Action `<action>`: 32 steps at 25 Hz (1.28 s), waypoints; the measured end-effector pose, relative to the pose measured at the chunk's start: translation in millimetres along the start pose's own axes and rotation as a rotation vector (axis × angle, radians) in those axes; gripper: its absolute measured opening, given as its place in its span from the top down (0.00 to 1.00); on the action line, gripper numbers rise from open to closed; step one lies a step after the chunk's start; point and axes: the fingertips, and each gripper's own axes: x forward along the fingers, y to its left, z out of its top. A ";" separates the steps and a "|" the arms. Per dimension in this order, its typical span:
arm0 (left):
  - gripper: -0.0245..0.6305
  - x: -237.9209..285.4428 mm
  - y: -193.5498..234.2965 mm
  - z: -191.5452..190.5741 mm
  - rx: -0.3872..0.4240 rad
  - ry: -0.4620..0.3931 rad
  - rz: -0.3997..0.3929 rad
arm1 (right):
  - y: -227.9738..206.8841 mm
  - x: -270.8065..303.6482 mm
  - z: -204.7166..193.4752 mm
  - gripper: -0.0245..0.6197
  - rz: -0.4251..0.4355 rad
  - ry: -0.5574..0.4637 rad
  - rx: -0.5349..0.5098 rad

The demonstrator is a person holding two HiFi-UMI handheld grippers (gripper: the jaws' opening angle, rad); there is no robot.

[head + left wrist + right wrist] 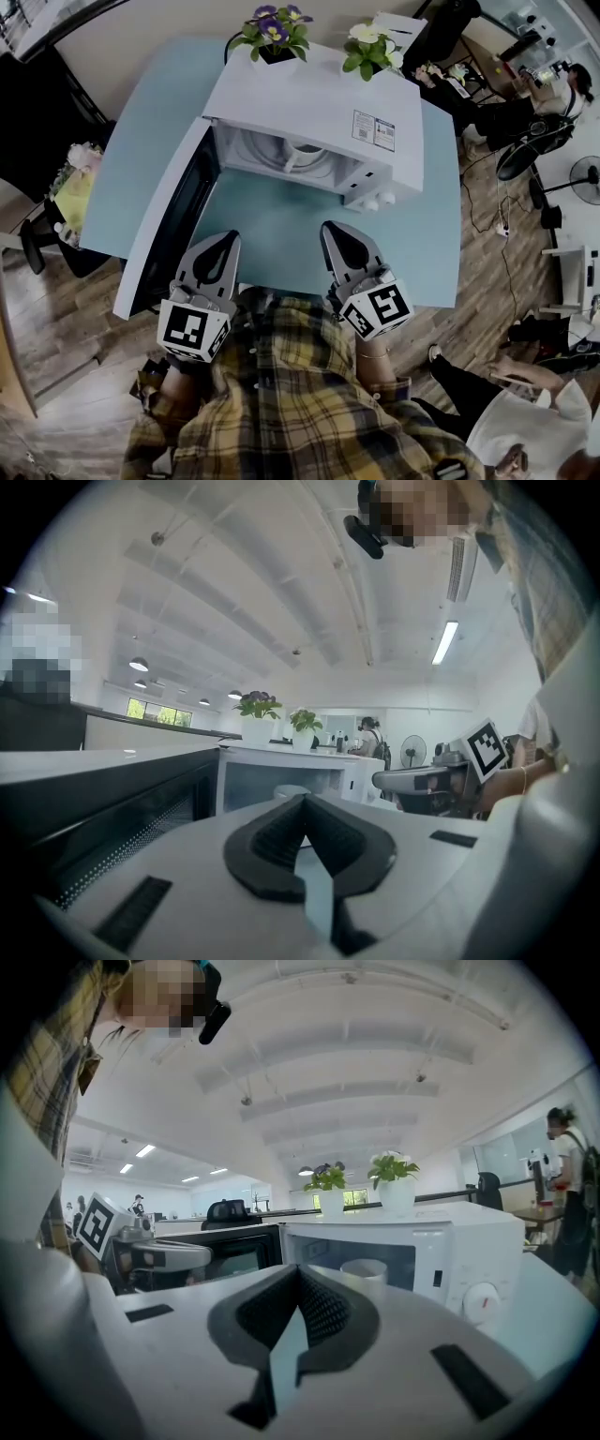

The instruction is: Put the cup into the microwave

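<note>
Cup point(364, 1269): one, inside one microwave point(314, 98)

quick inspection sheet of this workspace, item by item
surface: light blue table, carries the microwave
job's things: white cup stands inside the white microwave; black-fronted door open
clutter: two potted plants on the microwave top
grippers: left gripper and right gripper both shut, empty, short of the microwave
cables: thin cable on the wooden floor
surroundings: standing fan, people at desks
</note>
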 end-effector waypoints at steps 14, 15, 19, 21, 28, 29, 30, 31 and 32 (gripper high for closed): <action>0.98 1.6 11.0 -7.8 -0.015 0.031 0.017 | -4.8 6.4 -4.5 0.96 -0.010 0.013 0.012; 0.98 1.4 11.2 -8.1 -0.016 0.032 0.018 | -4.3 7.1 -4.4 0.96 -0.007 0.013 0.011; 0.98 -0.5 12.0 -9.0 -0.012 0.035 0.020 | -1.6 8.8 -5.3 0.96 0.000 0.013 0.005; 0.98 -1.8 12.9 -9.5 -0.013 0.036 0.023 | -0.9 8.8 -5.4 0.96 0.002 0.009 0.004; 0.98 -5.4 13.5 -11.1 -0.015 0.036 0.028 | -0.2 6.1 -3.9 0.96 -0.007 0.011 -0.006; 0.98 -5.7 13.0 -11.2 -0.014 0.036 0.027 | 0.3 5.3 -4.2 0.96 -0.007 0.012 -0.007; 0.98 -6.1 12.4 -11.1 -0.013 0.035 0.027 | 0.9 4.3 -4.3 0.96 -0.007 0.011 -0.007; 0.98 -6.7 11.8 -10.8 -0.013 0.034 0.027 | 1.4 3.1 -4.4 0.96 -0.008 0.009 -0.007; 0.98 -7.4 11.3 -10.5 -0.012 0.032 0.027 | 2.0 1.7 -4.5 0.96 -0.009 0.008 -0.007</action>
